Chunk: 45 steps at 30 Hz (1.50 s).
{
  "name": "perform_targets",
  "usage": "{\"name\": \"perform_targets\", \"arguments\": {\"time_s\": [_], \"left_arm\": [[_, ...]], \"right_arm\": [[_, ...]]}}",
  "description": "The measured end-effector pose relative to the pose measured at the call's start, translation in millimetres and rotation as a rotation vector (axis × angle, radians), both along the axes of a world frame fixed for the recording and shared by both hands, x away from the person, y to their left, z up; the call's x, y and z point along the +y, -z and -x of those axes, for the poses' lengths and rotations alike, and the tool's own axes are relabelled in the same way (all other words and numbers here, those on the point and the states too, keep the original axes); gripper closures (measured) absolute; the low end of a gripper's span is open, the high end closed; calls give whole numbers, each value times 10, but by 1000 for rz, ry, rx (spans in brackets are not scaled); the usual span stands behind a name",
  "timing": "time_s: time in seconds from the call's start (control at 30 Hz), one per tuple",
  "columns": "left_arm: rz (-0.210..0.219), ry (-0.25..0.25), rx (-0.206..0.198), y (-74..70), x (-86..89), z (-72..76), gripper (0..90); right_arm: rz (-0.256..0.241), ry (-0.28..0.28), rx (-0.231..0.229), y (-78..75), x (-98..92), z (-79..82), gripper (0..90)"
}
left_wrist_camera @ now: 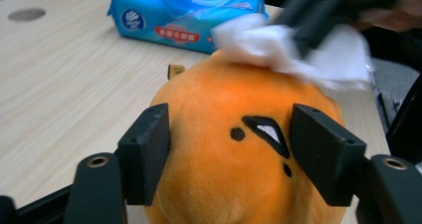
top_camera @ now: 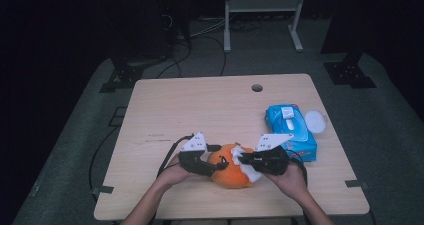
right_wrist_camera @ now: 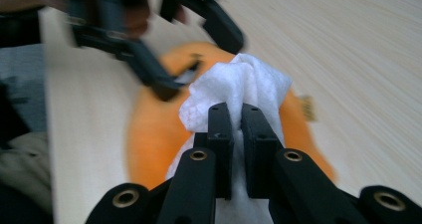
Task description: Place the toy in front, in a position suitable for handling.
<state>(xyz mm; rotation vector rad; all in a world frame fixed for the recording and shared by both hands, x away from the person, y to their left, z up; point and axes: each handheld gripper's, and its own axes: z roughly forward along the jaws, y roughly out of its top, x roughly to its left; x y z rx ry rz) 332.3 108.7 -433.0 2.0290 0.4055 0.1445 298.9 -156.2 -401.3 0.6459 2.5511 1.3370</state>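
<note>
Left gripper view: orange plush between left claw jaws; right claw pinching wipe.

I see a fuzzy orange plush toy, a soft crumpled white wipe, a glossy plastic wipes pack and a matt pale wood table

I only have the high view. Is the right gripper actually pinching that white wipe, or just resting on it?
Observer: Pinching. In the right gripper view the right gripper has its jaws nearly closed on the white wipe.
Operator: And the left one on the orange plush?
Observer: The left gripper has a jaw on each side of the orange plush toy.
Operator: Any marking on the toy?
Observer: A black stitched face between the jaws.
</note>
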Motion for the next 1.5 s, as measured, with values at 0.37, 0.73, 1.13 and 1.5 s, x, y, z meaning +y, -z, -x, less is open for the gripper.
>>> {"name": "perform_targets", "arguments": {"time_s": [0.37, 0.73, 1.13, 1.5], "left_arm": [[23, -50, 84, 111, 192, -125, 357], [24, -87, 118, 152, 262, -156, 340], [-18, 29, 21, 114, 120, -26, 370], [41, -20, 71, 68, 61, -77, 267]], "right_arm": [[50, 33, -1, 101, -126, -70, 833], [52, -85, -24, 23, -11, 83, 830], [2, 71, 26, 133, -162, -231, 831], [2, 113, 30, 165, -181, -293, 830]]}}
